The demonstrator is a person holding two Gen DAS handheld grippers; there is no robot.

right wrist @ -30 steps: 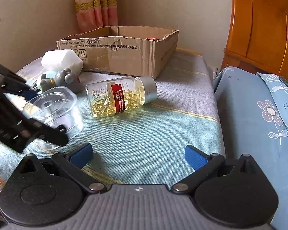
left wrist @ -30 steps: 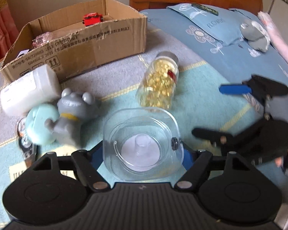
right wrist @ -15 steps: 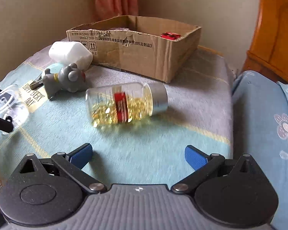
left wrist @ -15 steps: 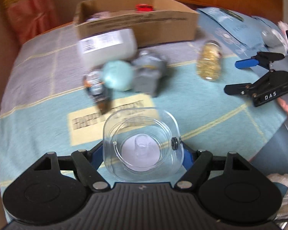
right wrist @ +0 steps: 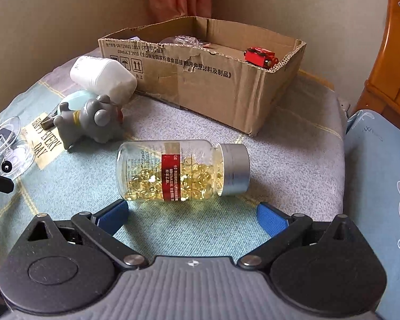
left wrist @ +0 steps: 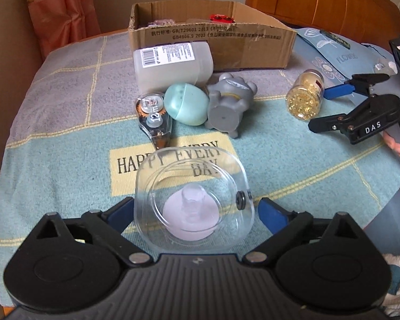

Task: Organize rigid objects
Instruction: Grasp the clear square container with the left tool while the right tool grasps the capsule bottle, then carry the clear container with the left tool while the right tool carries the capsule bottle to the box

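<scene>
Clamping a clear square plastic container (left wrist: 194, 202) between its blue pads, left gripper (left wrist: 196, 210), held above the teal blanket with the "HAPPY EVERY DAY" patch (left wrist: 66, 176); inside the container, a pale round insert with a small raised knob. Spread wide and gripping nothing, right gripper (right wrist: 193, 217), blue fingertips either side of bare blanket just short of a clear glass bottle of yellow capsules with a red label and silver cap (right wrist: 181, 170), lying on its side, cap to the right.

Beyond, open brown cardboard box with printed Chinese text (right wrist: 208, 80), holding a small red toy vehicle (right wrist: 260, 56) near its right wall and some crinkled clear plastic (right wrist: 181, 41) toward the back. Leaning against the box front, a white plastic bottle on its side (right wrist: 104, 76). Just beside it, a grey rubber animal toy with a yellow collar (right wrist: 93, 117), tipped over.

Visible fully only from the left wrist: a pale teal egg-shaped capsule (left wrist: 186, 104) touching the grey toy, a transparent correction-tape dispenser marked "12m" (left wrist: 153, 117) touching the egg, and the barcode label on the white bottle. Visible only from the right wrist: the box interior and the capsule bottle's label.
</scene>
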